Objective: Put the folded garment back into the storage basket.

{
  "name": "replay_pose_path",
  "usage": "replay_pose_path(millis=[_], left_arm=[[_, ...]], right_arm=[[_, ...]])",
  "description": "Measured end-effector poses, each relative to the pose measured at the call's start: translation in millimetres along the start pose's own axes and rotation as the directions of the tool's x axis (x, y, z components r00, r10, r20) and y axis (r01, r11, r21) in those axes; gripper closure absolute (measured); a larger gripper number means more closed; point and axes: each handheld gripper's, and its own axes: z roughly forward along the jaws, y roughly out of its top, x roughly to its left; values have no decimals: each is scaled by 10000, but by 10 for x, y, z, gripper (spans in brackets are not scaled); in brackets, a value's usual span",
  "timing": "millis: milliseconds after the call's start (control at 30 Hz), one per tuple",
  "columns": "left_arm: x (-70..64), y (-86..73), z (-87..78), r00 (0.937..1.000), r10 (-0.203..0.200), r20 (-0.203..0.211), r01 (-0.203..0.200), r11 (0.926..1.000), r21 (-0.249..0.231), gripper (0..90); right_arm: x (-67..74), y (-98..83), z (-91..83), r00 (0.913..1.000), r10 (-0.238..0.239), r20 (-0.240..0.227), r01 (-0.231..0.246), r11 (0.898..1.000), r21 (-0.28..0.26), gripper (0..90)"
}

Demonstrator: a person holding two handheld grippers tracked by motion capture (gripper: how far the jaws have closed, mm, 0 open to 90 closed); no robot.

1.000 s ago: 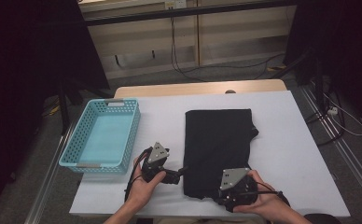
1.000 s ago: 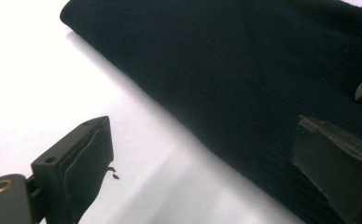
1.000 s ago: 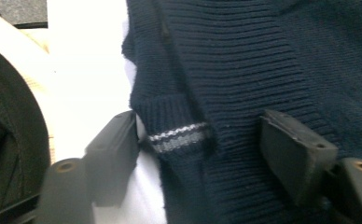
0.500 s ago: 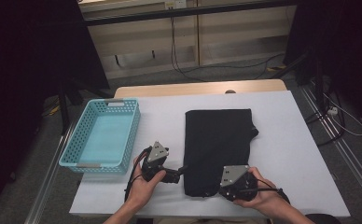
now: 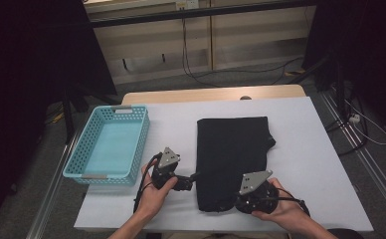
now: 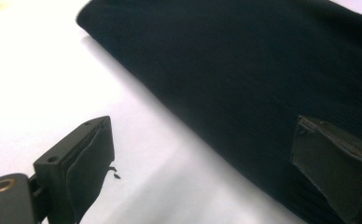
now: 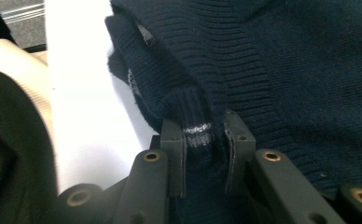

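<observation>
1. Sweater [image 5: 232, 159]: dark knit, folded, lying on the white table [image 5: 310, 149] right of the middle, its near end at the near edge.
2. Right gripper [image 7: 202, 140]: its jaws have just been closing and now pinch a ribbed fold of the sweater's near end, where a pale stripe shows; any writing on it is too small to read.
3. Left gripper [image 6: 207, 158]: jaws wide apart at the sweater's left edge, one over bare table, one over the knit, gripping nothing.
4. Basket [image 5: 109, 144]: turquoise, near the table's left edge; no label readable.
</observation>
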Motion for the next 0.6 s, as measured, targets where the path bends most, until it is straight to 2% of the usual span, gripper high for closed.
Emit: replay_pose_path(millis=[67, 167, 367, 433, 600], left_arm=[[12, 12, 1, 9999, 2, -120, -2, 10000, -17, 64], [12, 24, 8, 10000, -25, -70, 25, 10000, -34, 64], [4, 12, 37, 10000, -15, 31, 15, 9999, 146, 62], [6, 10, 36, 10000, 24, 51, -25, 9998, 184, 61], [14, 11, 10, 9999, 44, 99, -46, 9997, 221, 62]], right_arm=[[8, -5, -15, 10000, 24, -29, -24, 10000, -51, 750], [48, -17, -78, 9996, 89, -281, -94, 9998, -175, 753], [80, -26, -19, 9989, -424, 202, 423, 9991, 46, 731], [100, -29, 1, 9964, -760, 364, 758, 9971, 73, 675], [114, -35, -2, 9980, -574, 251, 573, 9983, 43, 438]])
